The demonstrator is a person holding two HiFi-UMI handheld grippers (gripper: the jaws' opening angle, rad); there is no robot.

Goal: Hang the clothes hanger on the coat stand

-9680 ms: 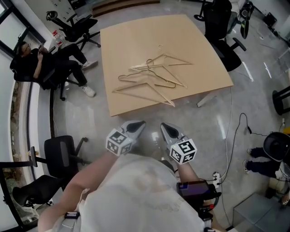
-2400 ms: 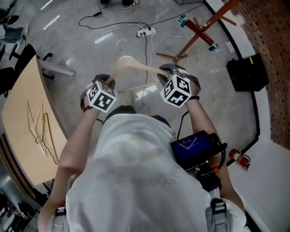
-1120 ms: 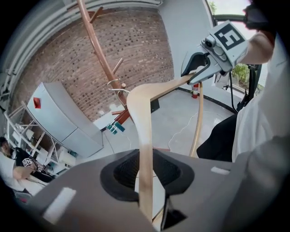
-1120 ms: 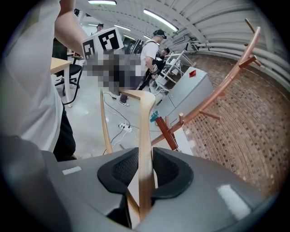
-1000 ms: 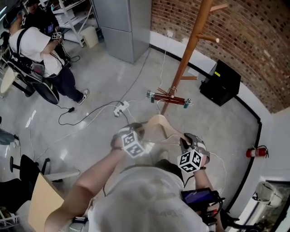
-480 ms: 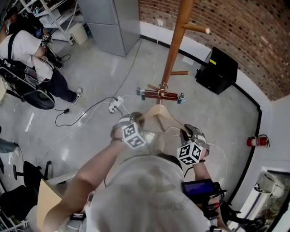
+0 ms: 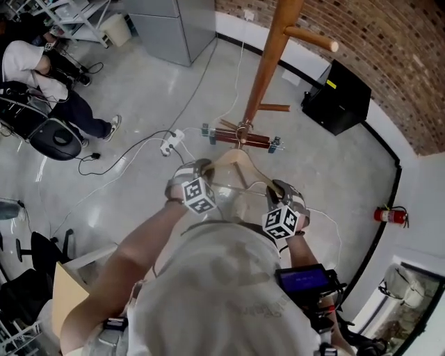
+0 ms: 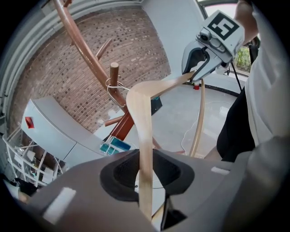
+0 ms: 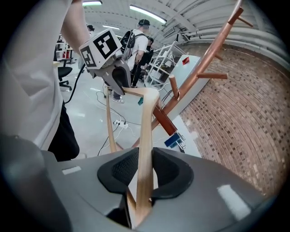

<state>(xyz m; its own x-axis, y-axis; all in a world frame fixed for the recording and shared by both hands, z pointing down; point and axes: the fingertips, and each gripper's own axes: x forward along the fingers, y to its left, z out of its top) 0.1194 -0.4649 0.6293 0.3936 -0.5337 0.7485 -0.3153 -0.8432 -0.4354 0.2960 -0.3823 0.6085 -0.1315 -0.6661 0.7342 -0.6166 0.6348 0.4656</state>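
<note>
Pale wooden clothes hanger, wire hook by the coat stand; left gripper and right gripper clamp its ends

- Your head view is evenly bright, with soft glare on the glossy grey floor.
- Your gripper views bulge, black-cornered; white ceiling strip lights glow.

Red extinguisher by white wall, blk box nr brick wall, pwr strip on floor
</note>
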